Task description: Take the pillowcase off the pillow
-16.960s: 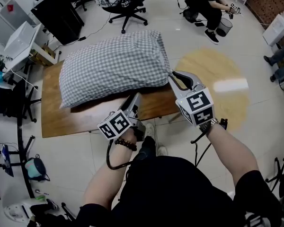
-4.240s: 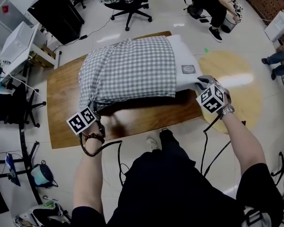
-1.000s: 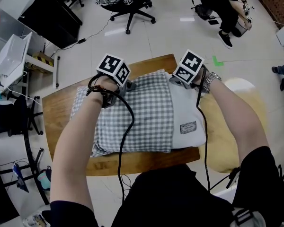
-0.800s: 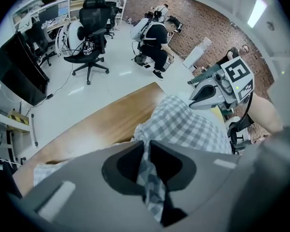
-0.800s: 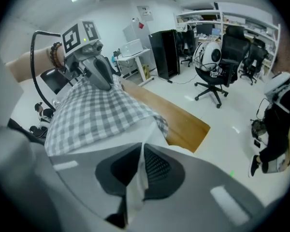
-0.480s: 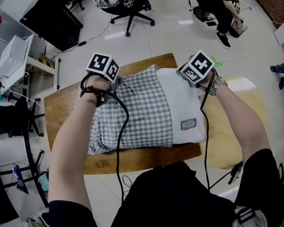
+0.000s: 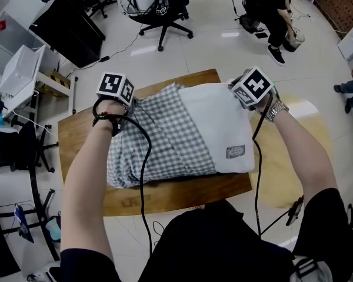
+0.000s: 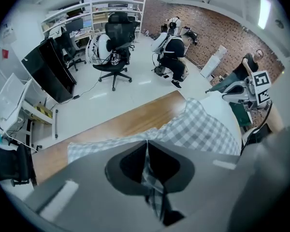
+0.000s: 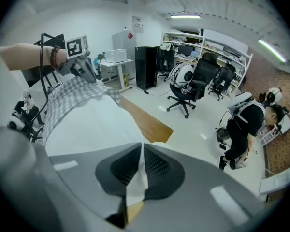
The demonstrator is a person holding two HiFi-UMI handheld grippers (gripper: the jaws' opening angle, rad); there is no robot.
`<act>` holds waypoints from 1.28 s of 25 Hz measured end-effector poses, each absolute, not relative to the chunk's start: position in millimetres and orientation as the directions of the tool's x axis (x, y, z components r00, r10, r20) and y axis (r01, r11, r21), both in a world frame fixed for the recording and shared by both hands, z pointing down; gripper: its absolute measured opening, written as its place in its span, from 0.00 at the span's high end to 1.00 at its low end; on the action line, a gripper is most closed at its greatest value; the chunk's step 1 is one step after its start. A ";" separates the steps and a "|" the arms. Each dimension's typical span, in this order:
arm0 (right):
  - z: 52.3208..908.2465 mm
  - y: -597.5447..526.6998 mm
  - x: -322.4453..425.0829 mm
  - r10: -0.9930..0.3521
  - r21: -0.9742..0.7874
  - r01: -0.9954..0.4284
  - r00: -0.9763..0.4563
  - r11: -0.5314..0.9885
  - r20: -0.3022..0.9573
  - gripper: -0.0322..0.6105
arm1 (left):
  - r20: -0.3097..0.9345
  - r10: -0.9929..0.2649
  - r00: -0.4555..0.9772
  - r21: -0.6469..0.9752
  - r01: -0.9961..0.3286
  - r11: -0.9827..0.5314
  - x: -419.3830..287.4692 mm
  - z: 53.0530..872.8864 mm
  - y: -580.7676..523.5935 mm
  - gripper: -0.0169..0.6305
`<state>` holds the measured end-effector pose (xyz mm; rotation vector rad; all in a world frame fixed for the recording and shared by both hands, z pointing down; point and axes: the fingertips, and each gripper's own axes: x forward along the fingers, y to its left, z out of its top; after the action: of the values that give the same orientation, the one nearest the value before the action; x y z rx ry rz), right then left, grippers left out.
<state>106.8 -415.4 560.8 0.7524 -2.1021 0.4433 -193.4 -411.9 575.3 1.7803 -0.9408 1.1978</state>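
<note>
A white pillow lies on the wooden table, its left half still inside a grey-and-white checked pillowcase. At the far left corner my left gripper is shut on a fold of the checked cloth and holds it lifted. My right gripper is shut on the pillow's far right corner, with white fabric pinched between its jaws. The bare right part of the pillow shows a small grey label. Each gripper shows in the other's view: the right gripper and the left gripper.
A black office chair and a seated person are on the floor beyond the table. A black cabinet and a white unit stand at the far left. A round pale yellow surface lies right of the table.
Both grippers have risen and drawn apart. The left one carried the pillowcase edge leftward, so more white pillow is uncovered. The right one holds the pillow's corner up.
</note>
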 end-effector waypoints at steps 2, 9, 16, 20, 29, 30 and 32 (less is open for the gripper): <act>560.1 -413.0 112.4 -0.368 -0.042 -0.670 -0.457 0.741 0.810 0.94 | 0.947 -0.170 0.272 0.183 -0.894 -0.409 -205.2 573.1 -408.6 0.96; 556.9 -410.4 131.0 -0.398 -0.042 -0.725 -0.425 0.688 0.813 0.94 | 0.943 -0.211 0.258 0.168 -0.915 -0.366 -235.1 559.6 -399.6 0.96; 567.6 -411.7 125.5 -0.395 -0.047 -0.711 -0.443 0.702 0.805 0.94 | 0.931 -0.265 0.253 0.131 -0.905 -0.404 -228.5 557.8 -398.8 0.96; 564.9 -414.6 120.4 -0.409 -0.046 -0.697 -0.471 0.715 0.782 0.91 | 0.914 -0.309 0.264 0.107 -0.889 -0.445 -217.4 555.7 -401.8 0.95; 565.3 -407.3 111.6 -0.489 0.033 -0.675 -0.498 0.737 0.716 0.73 | 0.865 -0.429 0.260 -0.011 -0.845 -0.534 -205.8 539.6 -405.3 0.86; 562.5 -405.4 112.5 -0.495 0.036 -0.677 -0.501 0.735 0.710 0.73 | 0.858 -0.441 0.263 -0.016 -0.845 -0.535 -204.2 535.9 -404.6 0.84; 555.9 -400.0 112.4 -0.506 0.044 -0.676 -0.505 0.735 0.699 0.72 | 0.847 -0.459 0.269 -0.020 -0.846 -0.533 -202.3 527.9 -401.3 0.84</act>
<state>112.4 -400.0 555.9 0.8869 -2.2165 0.3052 -202.3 -401.3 527.9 2.1053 -1.1780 1.1799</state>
